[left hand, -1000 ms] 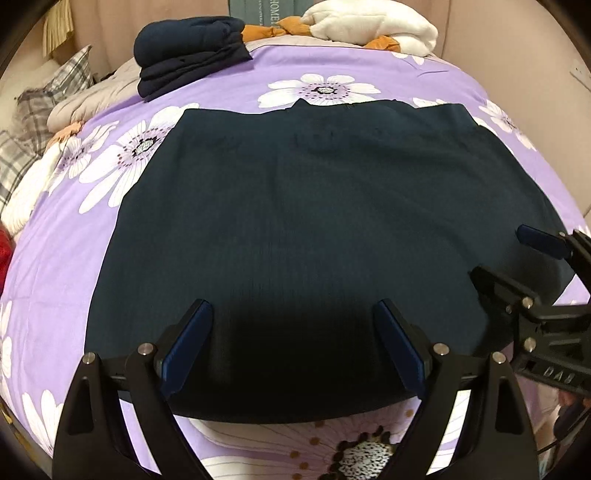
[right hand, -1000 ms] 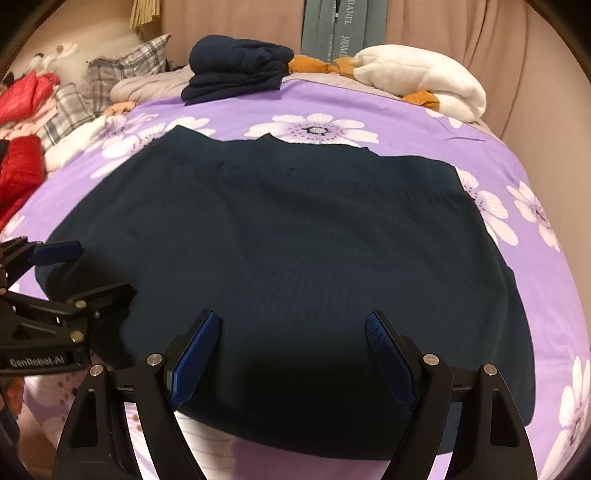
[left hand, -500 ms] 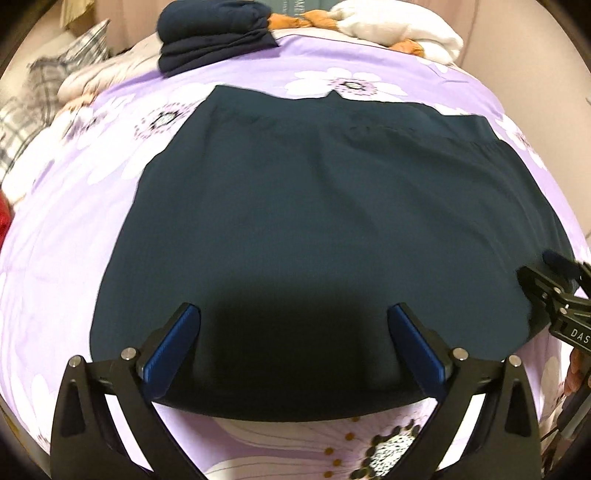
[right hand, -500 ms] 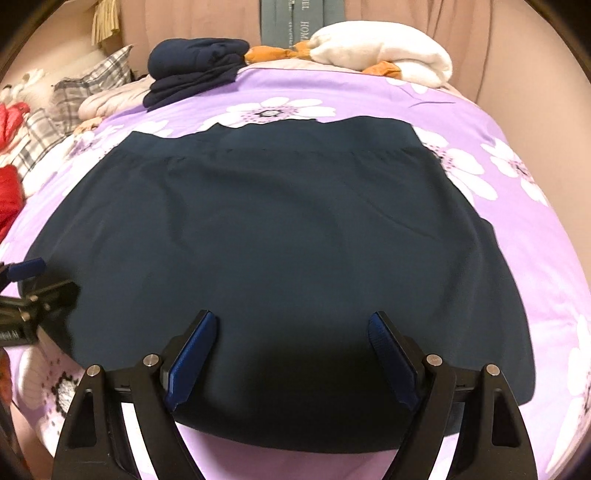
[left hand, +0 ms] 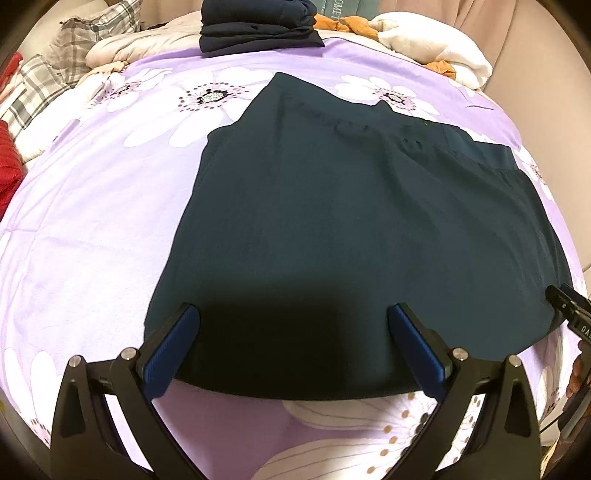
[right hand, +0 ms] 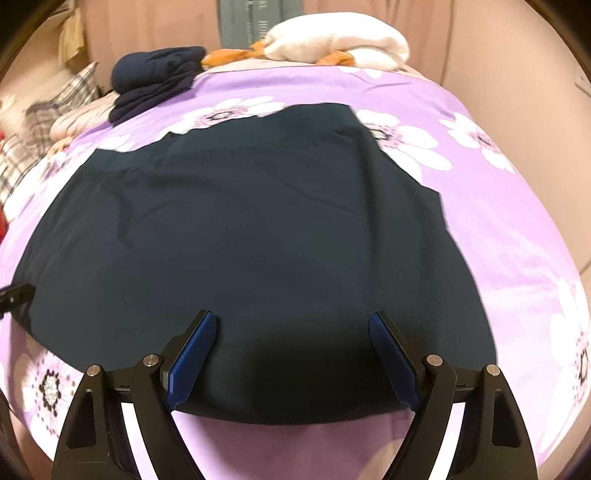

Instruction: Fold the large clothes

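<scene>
Purple flowered bedding (left hand: pixel 92 229) covers the bed that carries everything. Over its near edge the left hand-held gripper (left hand: pixel 293 343) hangs with fingers spread wide and nothing between them; the right hand-held gripper (right hand: pixel 291 350) hangs likewise, pads apart and empty. Beneath both lies the dark teal garment (left hand: pixel 351 229), spread flat, its hem nearest, its waistband toward the far side. Beyond it sit a folded navy stack (left hand: pixel 255 29), a white bundle (left hand: pixel 436 48) and plaid pillows (left hand: pixel 40 81).

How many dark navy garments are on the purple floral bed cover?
2: a wide dark garment spread flat in the middle, and a folded navy pile at the far edge. The pile may hold several pieces.
</scene>
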